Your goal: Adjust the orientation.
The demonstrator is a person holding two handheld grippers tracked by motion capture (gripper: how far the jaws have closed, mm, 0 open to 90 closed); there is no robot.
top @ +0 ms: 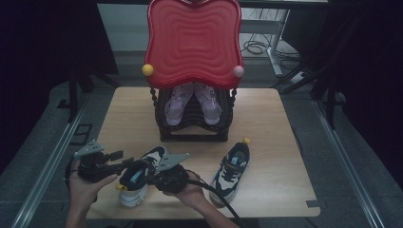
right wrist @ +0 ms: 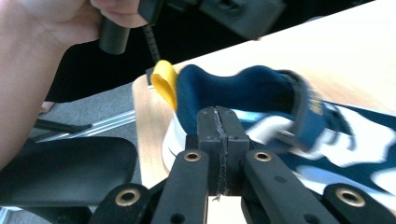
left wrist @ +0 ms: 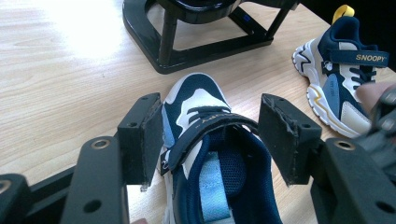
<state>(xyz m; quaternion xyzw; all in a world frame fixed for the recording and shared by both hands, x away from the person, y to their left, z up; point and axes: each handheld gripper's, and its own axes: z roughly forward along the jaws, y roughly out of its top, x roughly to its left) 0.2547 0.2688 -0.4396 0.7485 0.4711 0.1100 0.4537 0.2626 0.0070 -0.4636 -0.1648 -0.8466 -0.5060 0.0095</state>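
Navy, white and pale blue, the near shoe (top: 138,178) lies on the wooden table (top: 266,114) close to your edge, toe pointing away toward the black shoe rack (top: 192,128). At the far left of the high view, your left hand (top: 88,187) holds the left gripper (top: 116,166) beside that shoe; seen along its own jaws, they stand wide apart, one pad on each side of the shoe's opening and strap, and neither pad presses on it. Just right of it, your right hand (top: 190,192) carries the right gripper (top: 142,175) against the same shoe, with its cable trailing off toward you. In the right gripper view the jaws are pressed together pad to pad at the padded collar, beside the yellow heel loop (right wrist: 164,83), and whether any fabric is pinched between them cannot be told. Further right, well apart, the second shoe (top: 231,172) of the pair lies on bare table. Behind, on the rack, a pink pair (top: 192,102) sits under the red tray top (top: 192,40).
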